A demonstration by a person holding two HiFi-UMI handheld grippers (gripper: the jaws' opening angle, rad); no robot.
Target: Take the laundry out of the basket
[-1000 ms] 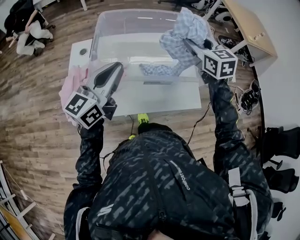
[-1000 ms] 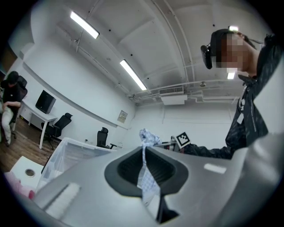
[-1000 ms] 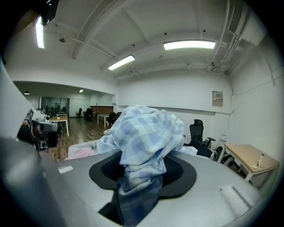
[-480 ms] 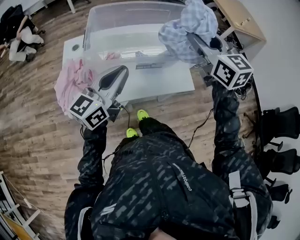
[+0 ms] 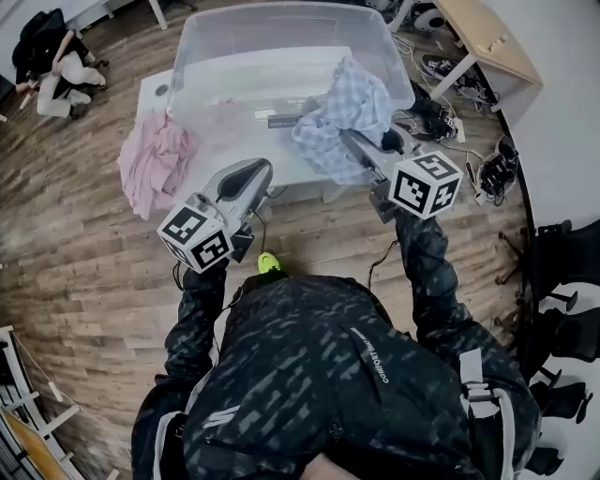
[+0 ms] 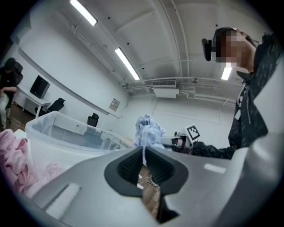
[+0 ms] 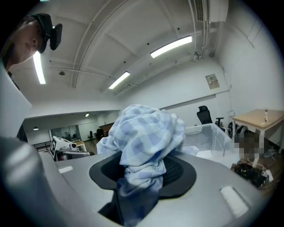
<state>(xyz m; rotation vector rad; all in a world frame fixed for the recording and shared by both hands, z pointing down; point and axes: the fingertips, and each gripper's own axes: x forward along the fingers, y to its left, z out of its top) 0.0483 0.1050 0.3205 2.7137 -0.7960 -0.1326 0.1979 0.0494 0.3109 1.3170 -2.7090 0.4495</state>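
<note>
Gripping a blue-and-white checked cloth (image 7: 146,133) in the right gripper (image 7: 142,175), with the jaws part way apart and pressed tight onto the bunched-up cloth. Up out of the clear plastic bin (image 5: 281,26) and held in the air by its near right corner, with a loose end drooping over the front edge of the white table (image 5: 155,94) as seen from above.

Nothing in the left gripper (image 6: 143,155): shut all the way, pads touching, held out level, near the checked cloth but not touching it.

Over at the left side of the table, a pink cloth (image 5: 150,164), draped off the edge and hanging toward the wooden floor (image 5: 75,244). Inside the bin, low against the near wall, a faint pink patch (image 5: 220,117), blurry through the plastic and too unclear to name.

Off to the far right, a light wooden desk (image 5: 487,42). In the far left corner, a person (image 5: 52,66) sitting down.
</note>
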